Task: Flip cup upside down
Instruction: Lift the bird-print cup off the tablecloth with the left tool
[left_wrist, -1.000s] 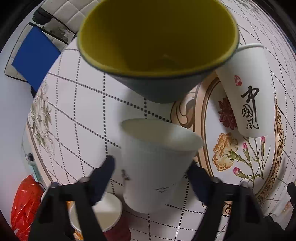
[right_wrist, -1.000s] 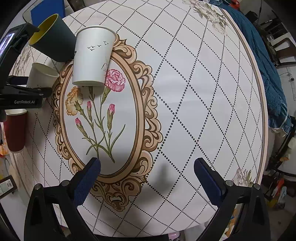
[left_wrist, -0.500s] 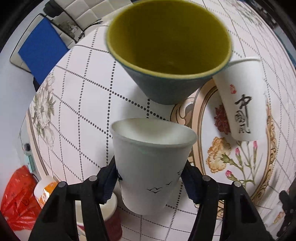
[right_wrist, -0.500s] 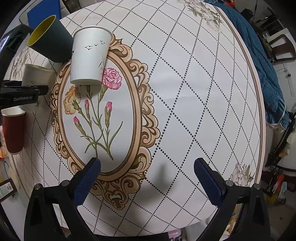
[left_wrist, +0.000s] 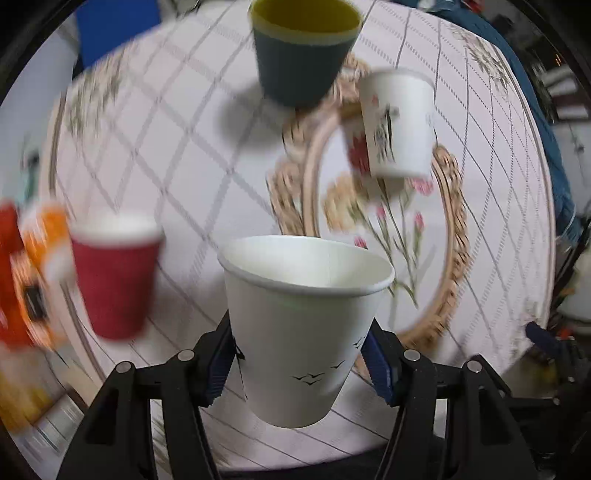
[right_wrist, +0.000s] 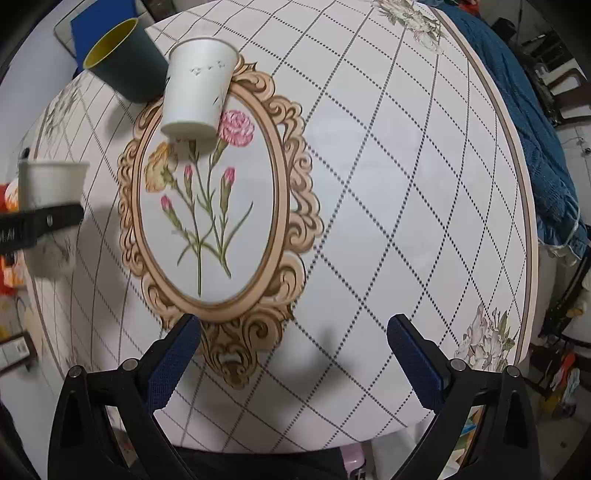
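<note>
My left gripper (left_wrist: 299, 363) is shut on a white paper cup with small bird marks (left_wrist: 303, 325). The cup is upright, mouth up, and lifted off the table. In the right wrist view the same cup (right_wrist: 50, 184) shows at the far left with the left gripper across it. My right gripper (right_wrist: 293, 354) is open and empty above the near part of the round table (right_wrist: 388, 166).
A dark cup with a yellow inside (left_wrist: 301, 55) (right_wrist: 123, 61) stands at the back. A white cup (left_wrist: 399, 122) (right_wrist: 197, 88) stands upside down on the oval flower print. A red cup (left_wrist: 114, 273) stands at the left. A blue cloth (right_wrist: 535, 122) lies beyond the table's right edge.
My left gripper closed on the white cup, lifted it and drew back from the other cups. The left view is blurred by the motion. The right gripper has hardly moved.
</note>
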